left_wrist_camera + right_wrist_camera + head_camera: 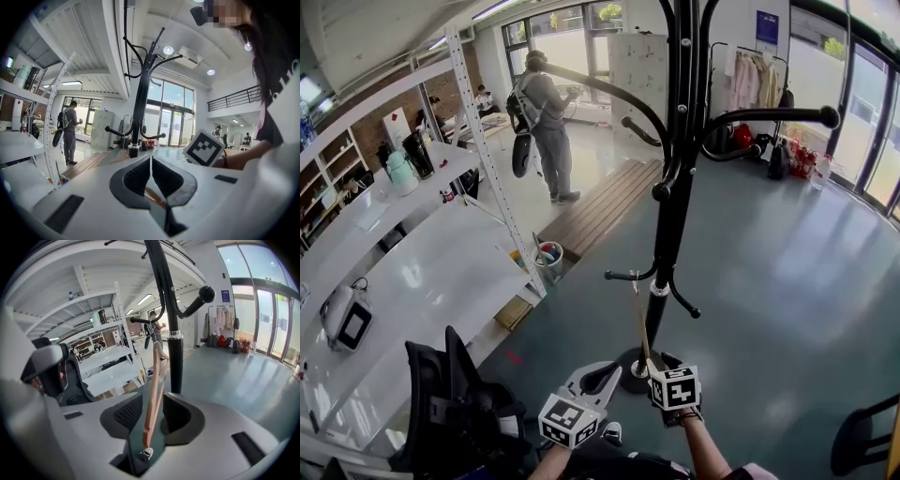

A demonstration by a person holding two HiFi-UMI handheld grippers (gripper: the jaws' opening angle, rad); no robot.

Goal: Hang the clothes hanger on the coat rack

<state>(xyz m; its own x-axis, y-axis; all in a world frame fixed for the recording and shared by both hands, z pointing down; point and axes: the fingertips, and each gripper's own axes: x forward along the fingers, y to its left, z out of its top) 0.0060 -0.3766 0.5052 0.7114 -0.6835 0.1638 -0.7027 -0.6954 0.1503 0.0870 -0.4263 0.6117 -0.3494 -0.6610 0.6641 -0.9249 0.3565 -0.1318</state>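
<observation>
The black coat rack stands on the grey floor straight ahead, its curved arms spreading above and a low ring of short hooks partway down the pole. My right gripper is shut on a thin wooden clothes hanger, which rises from the jaws and ends close beside those low hooks. In the right gripper view the hanger stands upright between the jaws, just left of the pole. My left gripper is beside the right one, shut and holding nothing; its view faces the rack.
White shelving with a long table runs along the left. A black chair is at my lower left. A person stands at the back, past a wooden platform. A small bin sits by the shelf post.
</observation>
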